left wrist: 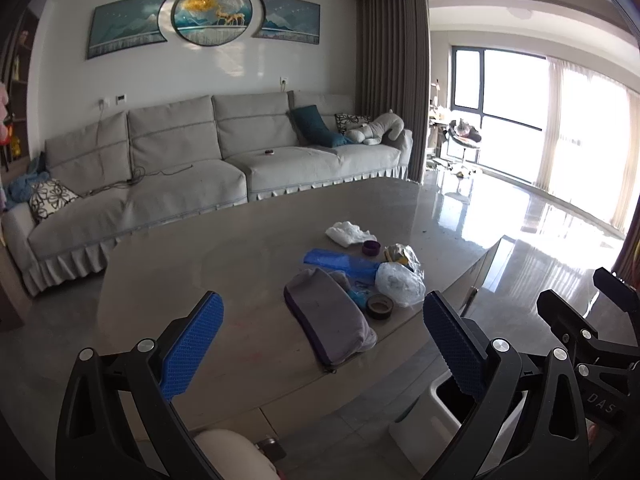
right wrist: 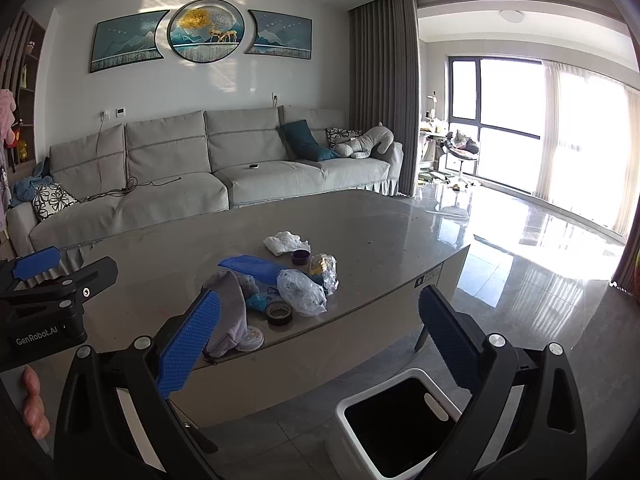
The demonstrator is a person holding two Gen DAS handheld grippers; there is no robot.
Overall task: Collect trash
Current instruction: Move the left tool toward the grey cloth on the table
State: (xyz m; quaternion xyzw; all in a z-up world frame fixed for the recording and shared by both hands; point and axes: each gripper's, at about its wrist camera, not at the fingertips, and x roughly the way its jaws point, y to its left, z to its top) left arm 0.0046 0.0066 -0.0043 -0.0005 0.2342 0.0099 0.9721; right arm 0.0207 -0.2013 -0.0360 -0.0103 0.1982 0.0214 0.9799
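On the grey coffee table (left wrist: 224,248) (right wrist: 380,216) lies a small heap: a crumpled white tissue (left wrist: 350,233) (right wrist: 286,242), a blue wrapper (left wrist: 340,261) (right wrist: 252,266), a crumpled clear plastic bag (left wrist: 400,283) (right wrist: 302,291), a yellowish foil wrapper (left wrist: 402,255) (right wrist: 323,266), a purple cap (left wrist: 371,247) (right wrist: 301,257), a roll of dark tape (left wrist: 379,306) (right wrist: 279,313) and a grey pouch (left wrist: 332,316) (right wrist: 230,308). A white bin (right wrist: 400,424) (left wrist: 444,404) with a dark opening stands on the floor before the table. My left gripper (left wrist: 320,344) and right gripper (right wrist: 316,344) hover open and empty, short of the heap.
A long grey sofa (left wrist: 192,152) (right wrist: 180,156) with cushions and a plush toy runs behind the table. Glossy floor (right wrist: 540,280) stretches right toward bright windows. A round white disc (right wrist: 250,338) lies by the pouch. The right gripper's body (left wrist: 580,320) shows beside the left one.
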